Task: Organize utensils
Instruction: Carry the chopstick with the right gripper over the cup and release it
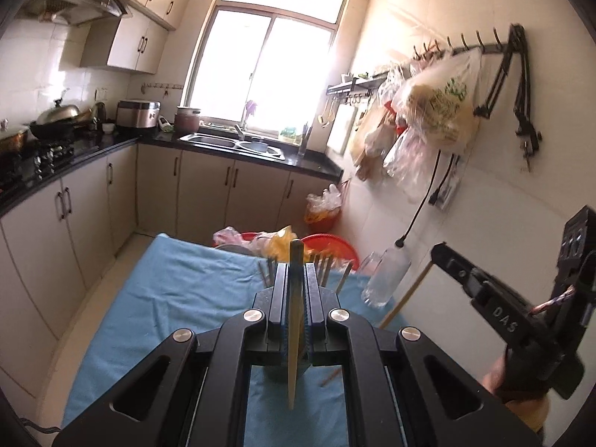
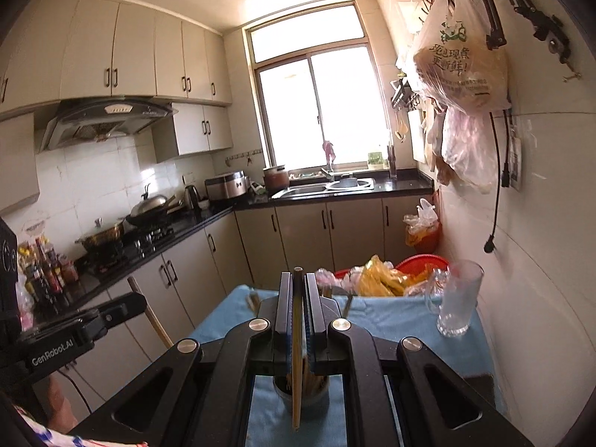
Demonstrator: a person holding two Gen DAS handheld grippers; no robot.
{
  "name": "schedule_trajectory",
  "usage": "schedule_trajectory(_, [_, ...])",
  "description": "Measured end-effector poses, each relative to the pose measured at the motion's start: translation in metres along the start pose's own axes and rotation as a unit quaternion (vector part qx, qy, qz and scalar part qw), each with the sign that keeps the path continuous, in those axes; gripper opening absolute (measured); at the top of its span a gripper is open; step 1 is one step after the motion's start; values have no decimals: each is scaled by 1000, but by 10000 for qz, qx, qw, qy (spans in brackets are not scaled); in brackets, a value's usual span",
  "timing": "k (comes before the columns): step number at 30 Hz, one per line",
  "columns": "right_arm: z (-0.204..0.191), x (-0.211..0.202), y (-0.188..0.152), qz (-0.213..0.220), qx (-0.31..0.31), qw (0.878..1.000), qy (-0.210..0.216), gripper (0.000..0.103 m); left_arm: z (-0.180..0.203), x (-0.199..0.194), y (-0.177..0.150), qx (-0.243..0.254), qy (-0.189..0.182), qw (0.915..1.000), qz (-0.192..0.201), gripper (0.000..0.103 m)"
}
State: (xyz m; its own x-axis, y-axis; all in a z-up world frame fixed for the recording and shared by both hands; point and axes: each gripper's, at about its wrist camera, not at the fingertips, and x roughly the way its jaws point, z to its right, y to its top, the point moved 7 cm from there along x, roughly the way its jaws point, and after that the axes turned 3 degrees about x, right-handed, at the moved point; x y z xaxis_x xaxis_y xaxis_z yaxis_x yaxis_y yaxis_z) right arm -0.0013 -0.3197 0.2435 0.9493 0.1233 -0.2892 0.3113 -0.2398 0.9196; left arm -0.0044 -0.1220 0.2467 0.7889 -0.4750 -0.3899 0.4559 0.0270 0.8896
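In the left wrist view my left gripper (image 1: 296, 266) is shut on a wooden chopstick (image 1: 292, 335) that stands upright between the pads. At the right edge, my right gripper (image 1: 439, 253) holds another chopstick (image 1: 406, 294) that slants down. The right wrist view shows the right gripper (image 2: 297, 275) shut on its chopstick (image 2: 297, 354), above a dark cup (image 2: 301, 391) with several chopsticks in it. At that view's left edge is the left gripper (image 2: 136, 301) with its chopstick (image 2: 156, 324). Both grippers hang above the blue-clothed table (image 2: 391, 320).
A glass mug (image 2: 458, 301) stands at the table's right side by the tiled wall. Metal utensils (image 1: 324, 266) stick up at the table's far end. Red basins (image 2: 421, 262) with plastic bags lie beyond it. Bags (image 2: 462, 67) hang on the right wall; the kitchen counter runs along the left.
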Motion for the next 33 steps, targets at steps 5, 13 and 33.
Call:
schedule_trajectory(5, [3,28,15,88,-74,9998,-143,5,0,24,25,-22,-59,9999,88,6])
schedule_trajectory(13, [22,79,-9,-323,-52,9989,-344,5,0,87,23,-80,-25,9995,-309,6])
schedule_trajectory(33, [53,115,-71,-1050,256,9931,-456,9,-25,101,-28,-59,427,9973,-592,10])
